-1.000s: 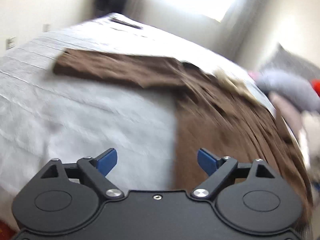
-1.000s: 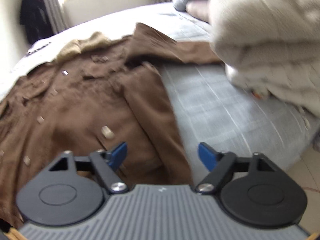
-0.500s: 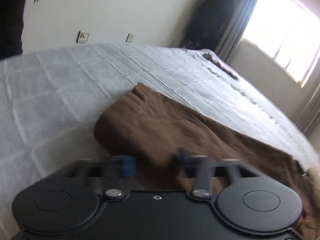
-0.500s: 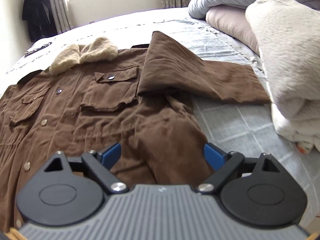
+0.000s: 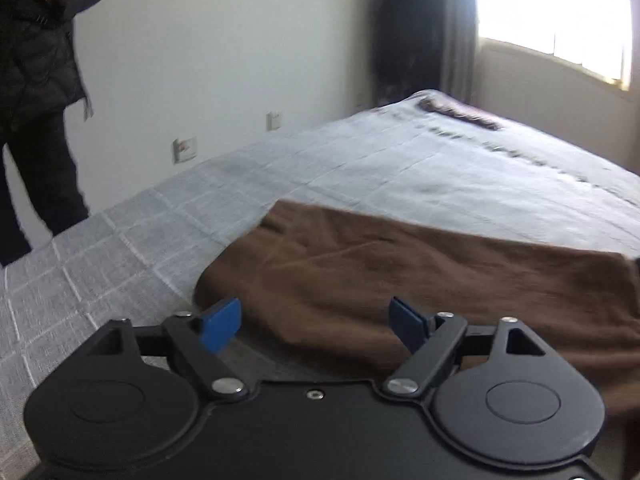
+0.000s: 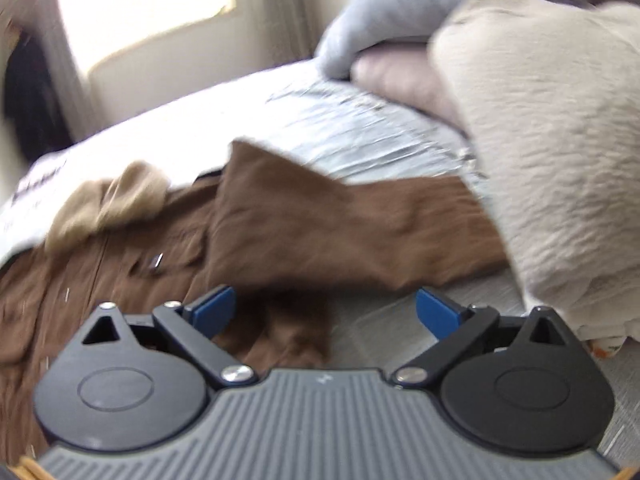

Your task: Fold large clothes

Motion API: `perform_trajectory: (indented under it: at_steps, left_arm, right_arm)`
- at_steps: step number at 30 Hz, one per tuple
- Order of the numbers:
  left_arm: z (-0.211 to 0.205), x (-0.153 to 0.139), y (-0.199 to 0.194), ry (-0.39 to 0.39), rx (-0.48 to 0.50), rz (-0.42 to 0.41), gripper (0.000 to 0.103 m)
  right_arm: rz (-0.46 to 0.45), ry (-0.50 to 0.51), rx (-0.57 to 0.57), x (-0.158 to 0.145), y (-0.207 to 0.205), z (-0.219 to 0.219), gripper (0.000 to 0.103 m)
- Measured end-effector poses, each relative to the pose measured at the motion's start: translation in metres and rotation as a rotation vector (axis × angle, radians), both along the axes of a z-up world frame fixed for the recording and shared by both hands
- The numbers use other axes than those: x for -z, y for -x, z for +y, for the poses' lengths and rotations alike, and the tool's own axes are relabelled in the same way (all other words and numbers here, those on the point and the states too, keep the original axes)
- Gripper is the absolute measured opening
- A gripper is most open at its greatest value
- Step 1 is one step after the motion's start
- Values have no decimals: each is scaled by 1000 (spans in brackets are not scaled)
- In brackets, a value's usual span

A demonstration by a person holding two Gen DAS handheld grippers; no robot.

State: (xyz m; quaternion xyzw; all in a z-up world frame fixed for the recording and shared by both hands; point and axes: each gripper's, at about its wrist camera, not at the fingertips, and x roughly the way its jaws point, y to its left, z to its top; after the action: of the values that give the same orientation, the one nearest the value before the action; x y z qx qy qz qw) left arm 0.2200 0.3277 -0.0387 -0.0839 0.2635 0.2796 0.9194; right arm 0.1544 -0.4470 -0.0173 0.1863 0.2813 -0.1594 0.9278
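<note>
A large brown coat with a tan fleece collar (image 6: pixel 108 200) lies spread on a grey checked bed. In the left wrist view one brown sleeve (image 5: pixel 400 272) stretches across the bedcover, its cuff end toward the left. My left gripper (image 5: pixel 316 322) is open just above the near edge of that sleeve, close to the cuff. In the right wrist view the coat's other sleeve (image 6: pixel 340 232) lies folded out to the right. My right gripper (image 6: pixel 325 312) is open and empty over the lower edge of that sleeve.
A pile of beige, pink and grey bedding (image 6: pixel 552 128) stands close on the right of the right sleeve. The grey bedcover (image 5: pixel 400 160) runs to a wall with sockets. A person in dark clothes (image 5: pixel 36 80) stands at the far left. A window (image 5: pixel 552 12) is behind.
The left gripper has come nearer to the sleeve cuff and lower over it, with its jaws wider apart. The right gripper has moved toward the right sleeve and the bedding pile.
</note>
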Motion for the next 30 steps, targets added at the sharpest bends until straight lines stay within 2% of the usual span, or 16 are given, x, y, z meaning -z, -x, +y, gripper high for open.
perform_trajectory:
  at_steps: [5, 8, 10, 12, 13, 15, 16, 17, 18, 22, 25, 26, 27, 29, 30]
  left_arm:
    - [-56, -26, 13, -24, 191, 12, 83]
    - [-101, -41, 8, -33, 298, 17, 83]
    - [-124, -45, 6, -36, 371, 24, 83]
    - [-146, -46, 3, -42, 440, 38, 83]
    - [-160, -46, 1, -47, 476, 43, 83]
    - [-186, -45, -4, -55, 532, 50, 83]
    - [-202, -45, -9, -56, 559, 54, 83]
    - [-217, -45, -13, -52, 588, 56, 83]
    - [-235, -45, -19, -45, 630, 54, 83]
    - [-328, -44, -46, -37, 814, 30, 81]
    - [-405, -36, -70, 0, 941, 27, 80]
    - [-429, -34, -76, 14, 978, 25, 76]
    - [-452, -33, -81, 29, 1018, 20, 66]
    - [-497, -30, -91, 66, 1091, 7, 58]
    - [-516, -29, -94, 89, 1125, -4, 48]
  right_arm:
    - [29, -228, 234, 28, -15, -38, 99]
    - [44, -307, 295, 55, -31, -48, 99]
    - [19, -258, 337, 61, -43, -48, 98]
    - [27, -193, 340, 60, -59, -47, 89]
    - [26, -164, 342, 60, -67, -47, 79]
    - [21, -137, 330, 59, -79, -51, 47]
    - [31, -135, 314, 57, -83, -53, 15]
    - [31, -131, 294, 49, -85, -53, 6]
    - [0, -110, 261, 38, -83, -51, 6]
    - [-162, 81, 95, -29, -67, -29, 5]
    - [-268, 166, 68, -77, -54, -32, 5]
    - [-289, 193, 65, -89, -51, -35, 5]
    - [-310, 228, 63, -103, -48, -39, 5]
    - [-338, 286, 52, -123, -44, -48, 5]
    - [-345, 316, 52, -131, -42, -54, 5]
